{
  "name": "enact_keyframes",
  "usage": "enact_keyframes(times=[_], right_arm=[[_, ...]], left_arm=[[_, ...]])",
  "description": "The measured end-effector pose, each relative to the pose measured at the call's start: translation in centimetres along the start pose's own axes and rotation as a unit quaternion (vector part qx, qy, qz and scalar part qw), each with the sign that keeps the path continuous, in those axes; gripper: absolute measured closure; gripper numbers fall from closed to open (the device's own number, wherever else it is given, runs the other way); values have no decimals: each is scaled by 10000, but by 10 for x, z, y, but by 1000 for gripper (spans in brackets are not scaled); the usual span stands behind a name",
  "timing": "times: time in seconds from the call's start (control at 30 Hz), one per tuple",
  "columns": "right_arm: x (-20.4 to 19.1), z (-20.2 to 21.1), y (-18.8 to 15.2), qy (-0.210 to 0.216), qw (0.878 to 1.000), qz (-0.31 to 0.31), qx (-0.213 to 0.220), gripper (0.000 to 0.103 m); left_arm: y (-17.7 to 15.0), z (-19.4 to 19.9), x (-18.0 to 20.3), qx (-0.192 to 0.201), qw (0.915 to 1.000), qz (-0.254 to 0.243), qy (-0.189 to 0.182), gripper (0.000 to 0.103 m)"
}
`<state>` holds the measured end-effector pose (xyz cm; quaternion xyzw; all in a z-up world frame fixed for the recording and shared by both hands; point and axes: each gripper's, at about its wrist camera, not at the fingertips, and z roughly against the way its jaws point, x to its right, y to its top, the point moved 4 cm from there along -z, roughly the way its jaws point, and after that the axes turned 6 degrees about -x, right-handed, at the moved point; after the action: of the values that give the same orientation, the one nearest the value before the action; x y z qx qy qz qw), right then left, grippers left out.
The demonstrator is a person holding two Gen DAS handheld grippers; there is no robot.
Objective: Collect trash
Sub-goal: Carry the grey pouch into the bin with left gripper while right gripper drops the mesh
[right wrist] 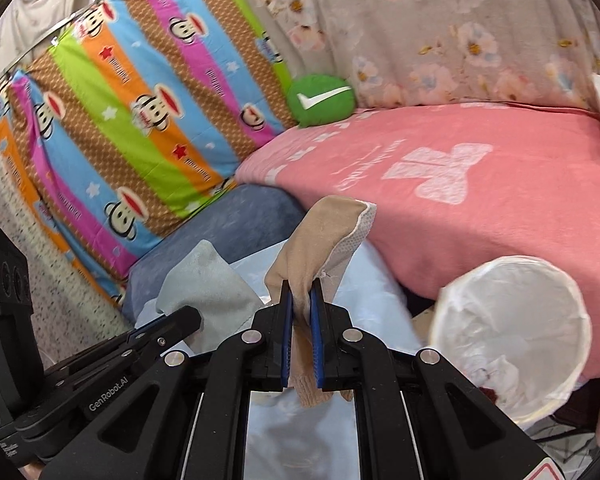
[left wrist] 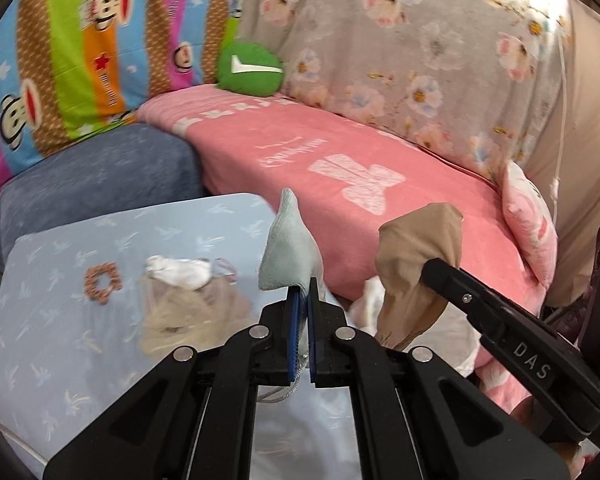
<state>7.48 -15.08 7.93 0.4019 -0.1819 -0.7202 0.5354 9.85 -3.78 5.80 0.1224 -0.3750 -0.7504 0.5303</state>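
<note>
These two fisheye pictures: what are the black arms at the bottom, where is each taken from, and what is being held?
No robot here: a person carries a two-fingered tool in each hand, with a camera on each looking along its fingers. In the left view, the left tool is shut on a pale blue-grey cloth. In the right view, the right tool is shut on a tan sock. Each view also catches the other tool. On the light blue sheet lie crumpled white paper and a brown ring. A bin with a white liner stands beside the pink bed.
</note>
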Motion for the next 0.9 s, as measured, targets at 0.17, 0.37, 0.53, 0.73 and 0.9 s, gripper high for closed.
enact_keyframes(times=[0.17,0.37,0.53,0.73,0.9], right_arm=[[45,18,1,-318,9991,-263,139,95],[100,33,-1,-649,9958,-601,224,95],[133,36,-4,-832,9928,-833,229,95],[159,35,-6,-973,9900,-1004,196,95],[173,32,-7,-1036,9885,-1084,168,94]], left_arm=[[4,-18,45,-130,9987,-406,-284,99],[2,-39,91,-297,9947,-812,-548,99],[0,-56,119,-453,9911,-1039,-704,99],[-3,-72,141,-546,9878,-1232,-779,97],[-3,-86,149,-666,9865,-1280,-770,97]])
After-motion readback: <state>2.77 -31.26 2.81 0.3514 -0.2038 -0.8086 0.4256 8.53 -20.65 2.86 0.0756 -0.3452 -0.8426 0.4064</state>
